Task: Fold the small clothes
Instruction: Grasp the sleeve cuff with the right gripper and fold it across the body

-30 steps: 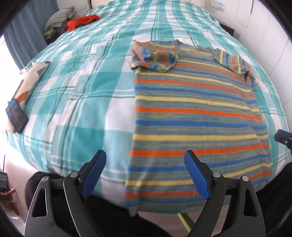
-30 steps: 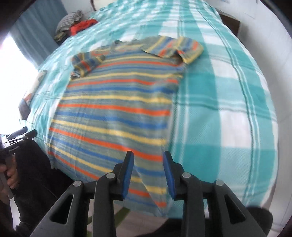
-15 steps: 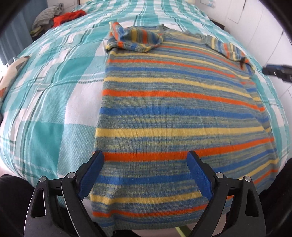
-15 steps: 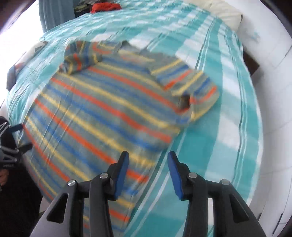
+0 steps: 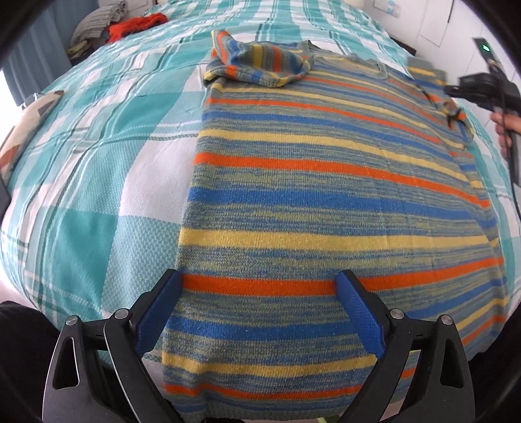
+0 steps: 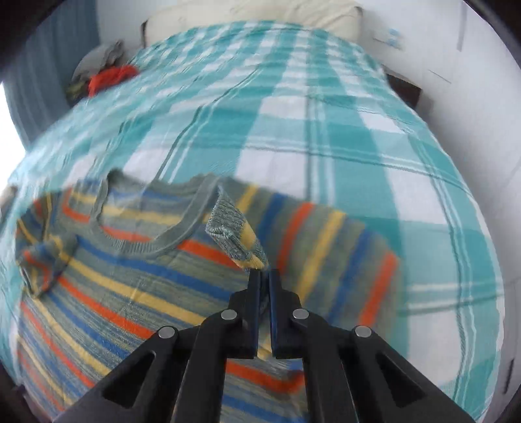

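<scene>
A knit sweater [image 5: 325, 195] striped in blue, orange, yellow and grey-green lies flat on the teal plaid bed [image 5: 97, 162], with its left sleeve [image 5: 260, 61] folded in over the chest. My left gripper [image 5: 259, 279] hovers over the sweater's lower left part. Its jaws are opening wide, with cloth under them and nothing pinched. My right gripper [image 6: 264, 273] is shut on a raised fold of the sweater's shoulder [image 6: 232, 231], just right of the collar [image 6: 156, 240]. In the left wrist view that gripper and a hand [image 5: 506, 130] show at the far right.
A red and grey pile of clothes [image 6: 107, 75] sits at the bed's far left corner. A pillow [image 6: 276, 9] lies at the head. A patterned cushion [image 5: 32, 114] lies at the left edge. A white wall [image 6: 472, 130] runs along the right side.
My right gripper has travelled from the hem up to the shoulder by the collar and shut on the cloth. My left gripper has sunk closer to the sweater's lower part.
</scene>
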